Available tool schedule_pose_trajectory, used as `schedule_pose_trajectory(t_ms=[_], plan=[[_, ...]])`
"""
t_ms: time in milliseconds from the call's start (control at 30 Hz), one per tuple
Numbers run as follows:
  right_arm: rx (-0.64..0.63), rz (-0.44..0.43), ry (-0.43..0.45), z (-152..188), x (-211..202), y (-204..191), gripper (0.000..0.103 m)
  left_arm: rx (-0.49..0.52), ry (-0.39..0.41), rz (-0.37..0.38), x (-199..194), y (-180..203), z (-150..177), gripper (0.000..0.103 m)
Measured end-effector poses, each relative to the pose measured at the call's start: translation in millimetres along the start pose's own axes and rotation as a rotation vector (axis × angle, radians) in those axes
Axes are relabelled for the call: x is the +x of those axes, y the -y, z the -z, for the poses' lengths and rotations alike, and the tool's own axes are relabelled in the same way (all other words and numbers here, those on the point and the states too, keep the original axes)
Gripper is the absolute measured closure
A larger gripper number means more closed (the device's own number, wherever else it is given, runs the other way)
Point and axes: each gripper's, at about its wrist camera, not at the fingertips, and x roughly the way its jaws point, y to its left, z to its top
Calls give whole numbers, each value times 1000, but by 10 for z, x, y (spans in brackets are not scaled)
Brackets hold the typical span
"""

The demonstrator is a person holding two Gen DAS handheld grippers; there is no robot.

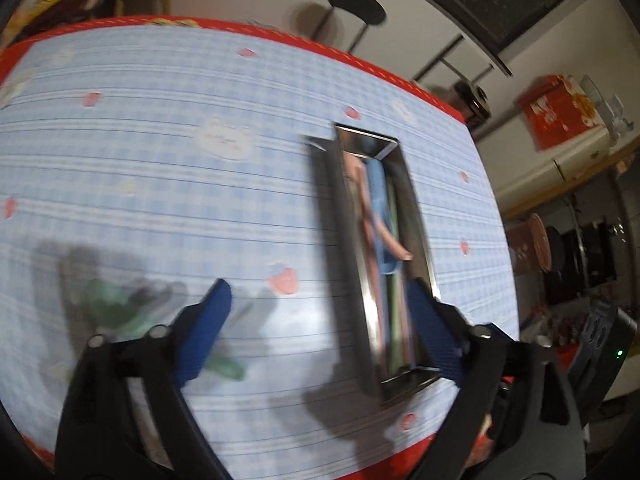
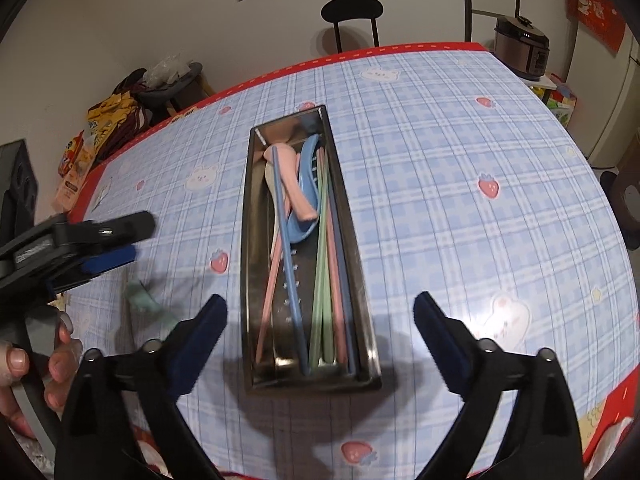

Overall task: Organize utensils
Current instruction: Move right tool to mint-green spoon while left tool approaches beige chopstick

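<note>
Both claws are seen spread wide with nothing between their blue pads. The right claw (image 2: 320, 320) is held directly over the near end of the steel tray (image 2: 252, 216), whose long axis runs straight away from it along the desk (image 2: 480, 140). Pastel chopsticks (image 2: 322, 300) lie lengthwise in the tray, with a blue spoon (image 2: 306, 200) and a pink spoon (image 2: 294, 184) crossed over them toward the far end.

One utensil is left outside: a green spoon (image 2: 140, 296) on the cloth, just left of the tray. The left claw (image 1: 320, 320) is judged the nearer one, the green spoon (image 1: 116, 308) lying blurred just beyond its left finger, its long axis not clear.

No writing can be read; the cloth carries only bears and strawberries, and print on the snack bags (image 2: 100, 128) past the desk edge is too small.
</note>
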Motion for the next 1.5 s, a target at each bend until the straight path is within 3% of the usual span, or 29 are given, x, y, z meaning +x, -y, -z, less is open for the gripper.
schedule_pose_trajectory(t_ms=[267,833,1300,1367,1500], plan=[[-36,16,-33,253,-28,-212,6,-27,-43,-150,-199,-438,337,8],[-216,11,-101,605,103,-805,6,-186,-70,-234,-443,-1248,979,8],[-315,-14,-98,617,240,-1108,6,-156,-43,-248,-430,-1484,1095,8],[-361,-31,-89,581,282,-1195,8,-152,-36,-251,-422,-1481,1062,8],[-469,-28,-101,512,473,-1408,29,-153,-10,-257,-453,-1539,982,9]])
